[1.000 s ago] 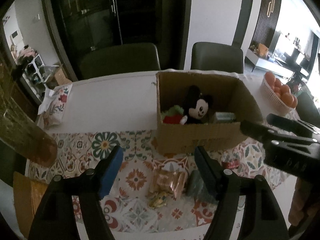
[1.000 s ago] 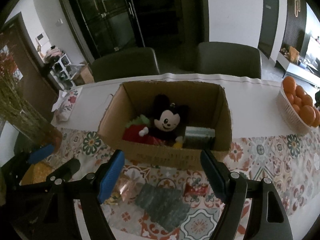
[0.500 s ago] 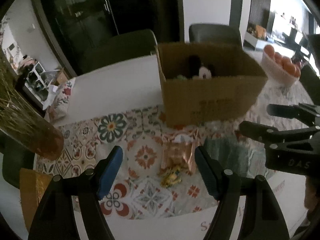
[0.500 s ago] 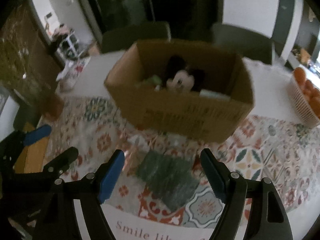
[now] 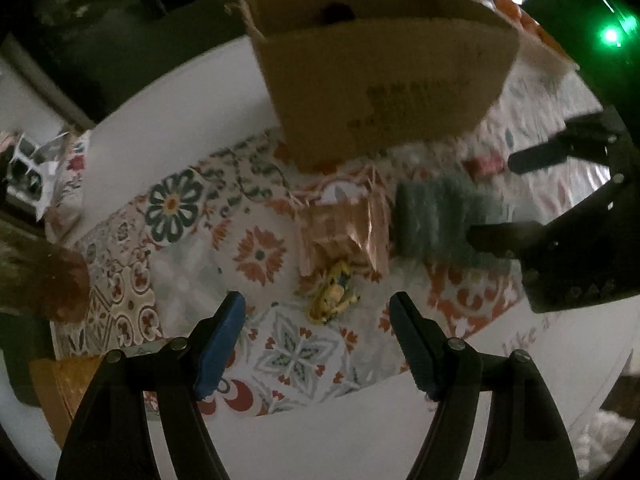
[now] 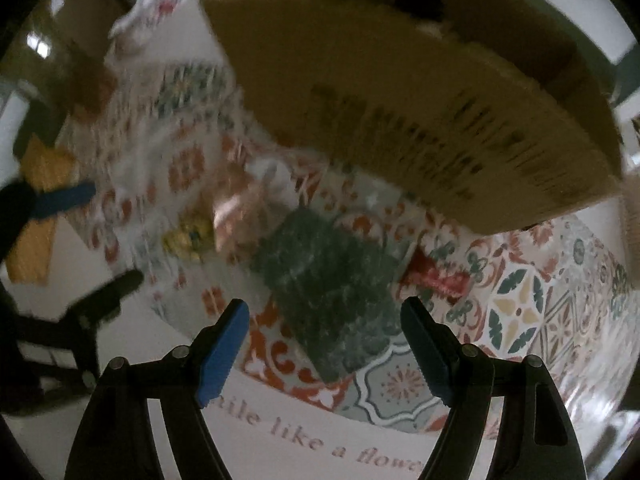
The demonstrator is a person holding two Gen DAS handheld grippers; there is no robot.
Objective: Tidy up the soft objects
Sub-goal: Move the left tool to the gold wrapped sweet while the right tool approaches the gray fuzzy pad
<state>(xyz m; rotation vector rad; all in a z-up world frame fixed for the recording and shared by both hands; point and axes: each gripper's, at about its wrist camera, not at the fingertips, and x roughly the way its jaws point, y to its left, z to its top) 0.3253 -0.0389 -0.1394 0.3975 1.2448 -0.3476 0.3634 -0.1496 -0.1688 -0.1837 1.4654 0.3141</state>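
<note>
My right hand-held gripper hangs wide open over the green cloth; my left hand-held gripper, also spread, frames the yellow toy before the box.

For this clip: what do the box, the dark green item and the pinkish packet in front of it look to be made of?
Box: brown cardboard, matte, with dark printed lettering on its side.
Dark green item: looks like soft, plush textile, going by its fuzzy, mottled, ribbed surface; motion blur leaves this open.
Pinkish packet: probably thin foil or plastic film, crinkled with glossy highlights.
</note>
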